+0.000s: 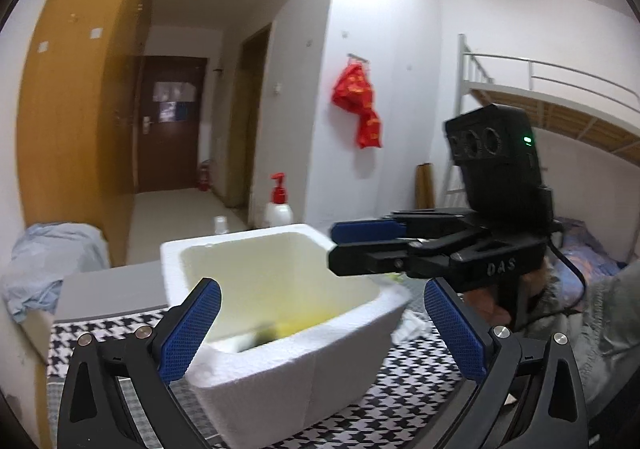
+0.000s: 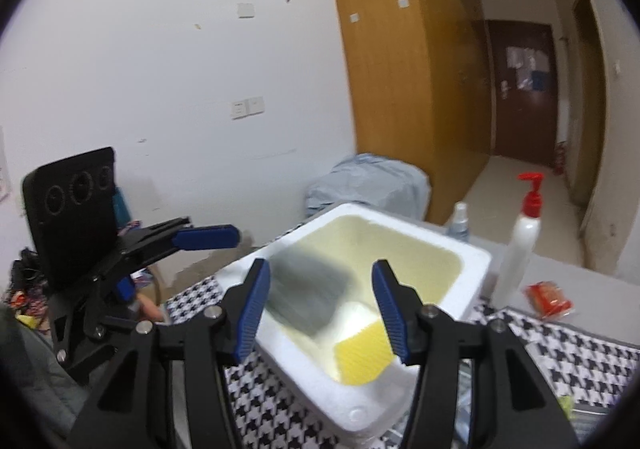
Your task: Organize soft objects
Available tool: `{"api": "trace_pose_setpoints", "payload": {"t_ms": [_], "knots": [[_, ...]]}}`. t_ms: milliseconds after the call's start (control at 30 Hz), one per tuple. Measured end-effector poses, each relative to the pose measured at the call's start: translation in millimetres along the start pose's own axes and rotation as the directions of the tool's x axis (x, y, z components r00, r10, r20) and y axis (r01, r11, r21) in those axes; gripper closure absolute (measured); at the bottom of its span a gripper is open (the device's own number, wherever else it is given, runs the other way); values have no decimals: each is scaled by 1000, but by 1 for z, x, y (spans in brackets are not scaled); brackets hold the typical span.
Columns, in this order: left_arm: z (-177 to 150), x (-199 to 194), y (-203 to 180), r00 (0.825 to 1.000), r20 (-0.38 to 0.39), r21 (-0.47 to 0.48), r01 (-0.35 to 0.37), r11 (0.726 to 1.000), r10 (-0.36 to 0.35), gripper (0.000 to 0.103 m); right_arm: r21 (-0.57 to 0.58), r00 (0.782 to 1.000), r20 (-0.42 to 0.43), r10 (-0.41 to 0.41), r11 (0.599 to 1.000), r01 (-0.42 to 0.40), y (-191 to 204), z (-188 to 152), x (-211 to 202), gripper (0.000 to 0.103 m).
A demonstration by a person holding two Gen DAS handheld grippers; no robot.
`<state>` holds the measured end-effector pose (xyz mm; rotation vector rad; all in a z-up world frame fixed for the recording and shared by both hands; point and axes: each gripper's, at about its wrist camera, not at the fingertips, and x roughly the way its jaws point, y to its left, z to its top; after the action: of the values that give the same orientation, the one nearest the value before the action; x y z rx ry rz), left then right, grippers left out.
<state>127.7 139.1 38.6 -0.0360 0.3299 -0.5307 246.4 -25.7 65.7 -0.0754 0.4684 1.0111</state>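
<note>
Both hand-held grippers, left (image 1: 320, 325) and right (image 2: 322, 311), hover gaping, empty, over foam box (image 2: 476, 261).

Both tools hover with nothing between their blue pads: the left hand-held gripper (image 1: 320, 333) spread wide, the right hand-held gripper (image 2: 320, 309) parted, tilted slightly downward.

From the left wrist view I could read just one marking: the letters "DAS" in pale print on the black body of the right gripper (image 1: 360, 245), at the right of the frame. The red bag (image 1: 357, 105) on the wall carried yellow print too blurred to read.
</note>
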Motion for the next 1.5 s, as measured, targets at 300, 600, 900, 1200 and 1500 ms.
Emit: {"api": "trace_pose_setpoints", "payload": {"t_ms": [300, 600, 900, 1200, 1500], "knots": [[7, -6, -1, 984, 44, -49, -171, 984, 173, 1, -7, 993, 6, -120, 993, 120, 6, -2, 1, 46], [15, -7, -12, 952, 71, -67, -294, 953, 299, 1, 9, 985, 30, -169, 986, 169, 4, -5, -14, 46], [20, -1, -23, 912, 90, -82, -393, 916, 399, 1, 8, 972, 89, -217, 976, 217, 13, -6, -36, 17], [19, 4, -37, 886, 82, -79, -450, 890, 456, 1, 20, 965, 114, -236, 972, 235, 12, -8, -51, 1], [27, 0, -47, 881, 93, -98, -456, 885, 464, 1, 21, 957, 136, -256, 967, 256, 16, -11, -65, 0]]}}
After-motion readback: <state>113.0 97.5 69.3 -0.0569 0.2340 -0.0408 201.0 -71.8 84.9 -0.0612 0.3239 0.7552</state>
